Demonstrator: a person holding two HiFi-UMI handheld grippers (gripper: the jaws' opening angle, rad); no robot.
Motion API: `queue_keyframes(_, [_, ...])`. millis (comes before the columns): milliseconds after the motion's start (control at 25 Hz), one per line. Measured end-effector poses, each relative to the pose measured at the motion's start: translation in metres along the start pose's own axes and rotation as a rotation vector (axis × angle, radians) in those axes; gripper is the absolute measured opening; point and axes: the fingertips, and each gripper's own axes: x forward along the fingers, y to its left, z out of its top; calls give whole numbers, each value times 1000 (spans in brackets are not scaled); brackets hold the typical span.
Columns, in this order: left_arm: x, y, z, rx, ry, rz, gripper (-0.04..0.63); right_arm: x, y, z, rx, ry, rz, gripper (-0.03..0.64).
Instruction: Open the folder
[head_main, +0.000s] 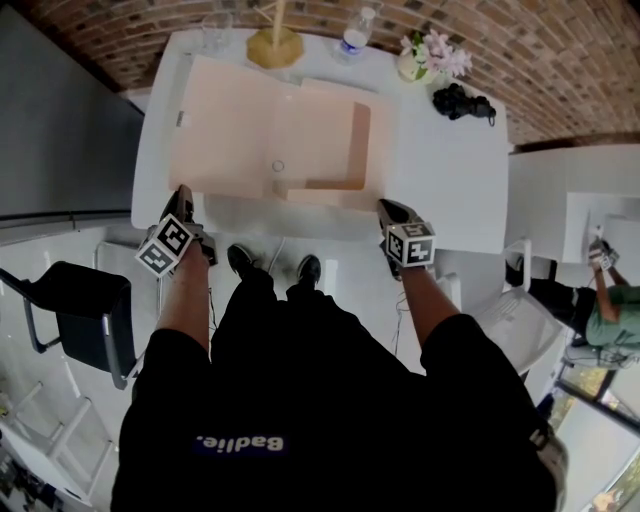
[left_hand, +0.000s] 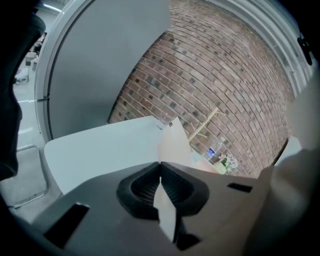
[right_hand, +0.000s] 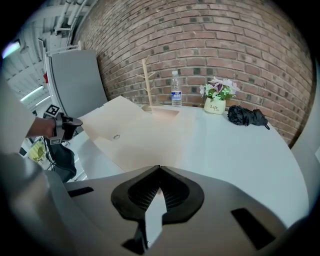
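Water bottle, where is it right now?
Head view: the water bottle stands at the far edge of the table, between the wooden stand on its left and the flower pot.

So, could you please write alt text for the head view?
A beige folder lies open on a white table. The left gripper and right gripper, both shut, are at its near edge. A bottle and flowers stand behind it.
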Motion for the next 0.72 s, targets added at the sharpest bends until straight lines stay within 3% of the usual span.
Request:
queue_keyframes(240, [14,25,-11,-83,44,22,14,1,-1,2,-10,10,-32,29])
queue_keyframes(720, [24,41,-23,-126,95,35,29,2,-4,5,-18,21,-62,29])
